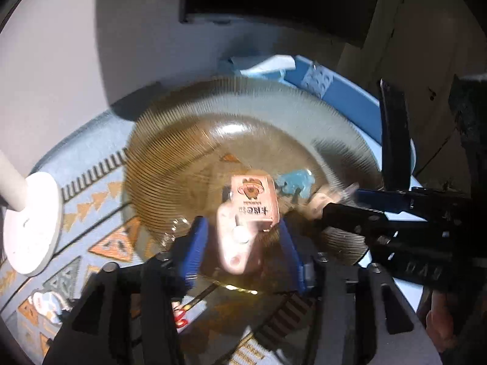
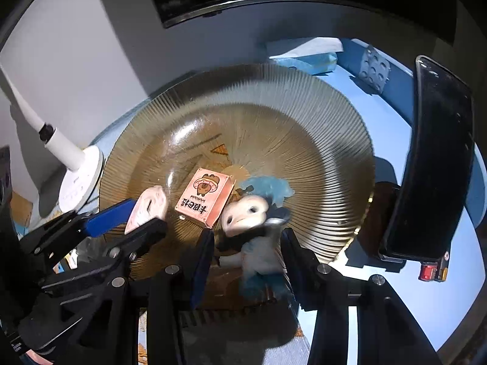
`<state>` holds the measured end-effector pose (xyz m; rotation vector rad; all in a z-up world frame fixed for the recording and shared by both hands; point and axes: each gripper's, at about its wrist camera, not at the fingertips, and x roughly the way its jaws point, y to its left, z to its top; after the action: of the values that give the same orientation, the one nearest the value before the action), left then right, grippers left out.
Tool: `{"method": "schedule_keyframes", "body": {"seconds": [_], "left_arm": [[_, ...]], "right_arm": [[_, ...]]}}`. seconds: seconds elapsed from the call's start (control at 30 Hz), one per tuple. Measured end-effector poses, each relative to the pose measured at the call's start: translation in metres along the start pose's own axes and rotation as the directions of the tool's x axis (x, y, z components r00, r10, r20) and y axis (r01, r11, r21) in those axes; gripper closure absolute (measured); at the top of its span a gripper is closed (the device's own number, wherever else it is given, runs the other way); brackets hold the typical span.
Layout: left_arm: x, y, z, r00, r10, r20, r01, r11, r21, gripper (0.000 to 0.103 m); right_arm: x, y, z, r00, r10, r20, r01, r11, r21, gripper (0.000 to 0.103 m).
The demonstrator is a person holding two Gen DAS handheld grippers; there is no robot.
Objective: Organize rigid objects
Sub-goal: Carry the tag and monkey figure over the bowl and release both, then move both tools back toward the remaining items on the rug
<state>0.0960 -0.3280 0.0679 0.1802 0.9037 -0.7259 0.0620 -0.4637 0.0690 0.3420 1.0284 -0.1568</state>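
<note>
Through your left wrist camera, your left gripper (image 1: 243,240) stands wide open around a pale pink figure (image 1: 236,240) lying on the ribbed glass plate (image 1: 182,140), with the pink box (image 1: 255,198) just beyond it.

Through your right wrist camera, your right gripper (image 2: 246,240) is also spread wide, flanking the blue-and-white doll (image 2: 249,216) beside that pink box (image 2: 204,200).
</note>
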Motion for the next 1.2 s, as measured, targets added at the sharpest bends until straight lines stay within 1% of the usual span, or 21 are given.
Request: {"method": "schedule_keyframes", "body": {"seconds": [0.03,0.07,0.13,0.17,0.2,0.23,0.27,0.33,0.43,0.47,0.57,0.6,0.63,0.67,0.77,0.87,0.93,0.97,1.0,1.1,1.2], "left_arm": [[-0.011,0.002,0.0,1.0,-0.005,0.02,0.006,1.0,-0.011,0.055],[-0.025,0.007,0.001,0.999,-0.012,0.047,0.013,1.0,-0.024,0.055],[-0.054,0.015,0.002,0.995,-0.011,0.103,0.015,0.999,-0.046,0.055],[-0.077,0.02,0.002,0.989,-0.008,0.149,0.017,0.998,-0.057,0.053],[-0.094,0.023,0.0,0.984,-0.005,0.18,0.016,0.998,-0.063,0.049],[-0.116,0.026,-0.002,0.974,0.004,0.225,0.012,0.997,-0.07,0.045],[-0.133,0.028,-0.005,0.965,0.014,0.262,0.005,0.997,-0.073,0.044],[-0.175,0.031,-0.014,0.939,0.046,0.341,-0.019,0.996,-0.082,0.044],[-0.226,0.036,-0.029,0.906,0.095,0.413,-0.051,0.992,-0.115,0.044],[-0.242,0.038,-0.035,0.894,0.109,0.434,-0.06,0.99,-0.126,0.044],[-0.282,0.042,-0.052,0.861,0.156,0.485,-0.093,0.984,-0.151,0.044],[-0.298,0.043,-0.061,0.847,0.173,0.503,-0.106,0.982,-0.158,0.044],[-0.307,0.044,-0.065,0.84,0.182,0.512,-0.113,0.98,-0.162,0.044],[-0.321,0.045,-0.073,0.828,0.197,0.526,-0.125,0.978,-0.17,0.044],[-0.347,0.046,-0.093,0.805,0.227,0.548,-0.148,0.971,-0.186,0.044],[-0.362,0.047,-0.109,0.791,0.25,0.559,-0.166,0.966,-0.197,0.044],[-0.369,0.049,-0.12,0.779,0.281,0.56,-0.194,0.958,-0.211,0.044],[-0.37,0.051,-0.124,0.777,0.294,0.556,-0.204,0.954,-0.219,0.044],[-0.372,0.055,-0.131,0.778,0.302,0.551,-0.209,0.951,-0.226,0.044],[-0.37,0.064,-0.148,0.791,0.322,0.52,-0.218,0.943,-0.253,0.044],[-0.354,0.076,-0.163,0.814,0.341,0.471,-0.228,0.932,-0.28,0.044]], "right_arm": [[-0.011,-0.003,0.001,0.999,0.004,0.032,-0.005,1.0,0.013,0.047],[-0.025,-0.006,0.003,0.997,0.011,0.076,-0.013,1.0,0.025,0.045],[-0.054,-0.013,0.004,0.987,0.022,0.158,-0.03,0.998,0.053,0.041],[-0.072,-0.017,0.004,0.978,0.028,0.206,-0.044,0.996,0.073,0.04],[-0.086,-0.018,0.004,0.971,0.033,0.238,-0.054,0.995,0.084,0.04],[-0.103,-0.019,0.002,0.96,0.035,0.278,-0.063,0.994,0.092,0.038],[-0.114,-0.018,0.0,0.952,0.038,0.304,-0.069,0.993,0.092,0.037],[-0.137,-0.013,-0.005,0.936,0.054,0.348,-0.087,0.993,0.078,0.036],[-0.164,0.007,-0.017,0.916,0.101,0.387,-0.123,0.992,0.032,0.03],[-0.172,0.016,-0.021,0.909,0.121,0.398,-0.136,0.991,0.011,0.028],[-0.194,0.045,-0.032,0.891,0.161,0.425,-0.151,0.987,-0.058,0.027],[-0.2,0.054,-0.036,0.885,0.17,0.434,-0.15,0.985,-0.081,0.027],[-0.207,0.066,-0.041,0.878,0.183,0.443,-0.149,0.983,-0.109,0.027],[-0.212,0.074,-0.042,0.874,0.193,0.446,-0.152,0.98,-0.127,0.027],[-0.222,0.098,-0.053,0.866,0.234,0.441,-0.17,0.969,-0.179,0.026],[-0.223,0.121,-0.065,0.867,0.262,0.424,-0.181,0.958,-0.222,0.026],[-0.22,0.134,-0.074,0.87,0.275,0.409,-0.186,0.951,-0.246,0.026],[-0.217,0.14,-0.08,0.871,0.284,0.4,-0.19,0.947,-0.258,0.026],[-0.215,0.144,-0.085,0.872,0.292,0.392,-0.195,0.943,-0.269,0.026],[-0.202,0.155,-0.098,0.88,0.306,0.362,-0.205,0.934,-0.291,0.025],[-0.181,0.162,-0.11,0.896,0.31,0.317,-0.216,0.93,-0.297,0.026]]}}
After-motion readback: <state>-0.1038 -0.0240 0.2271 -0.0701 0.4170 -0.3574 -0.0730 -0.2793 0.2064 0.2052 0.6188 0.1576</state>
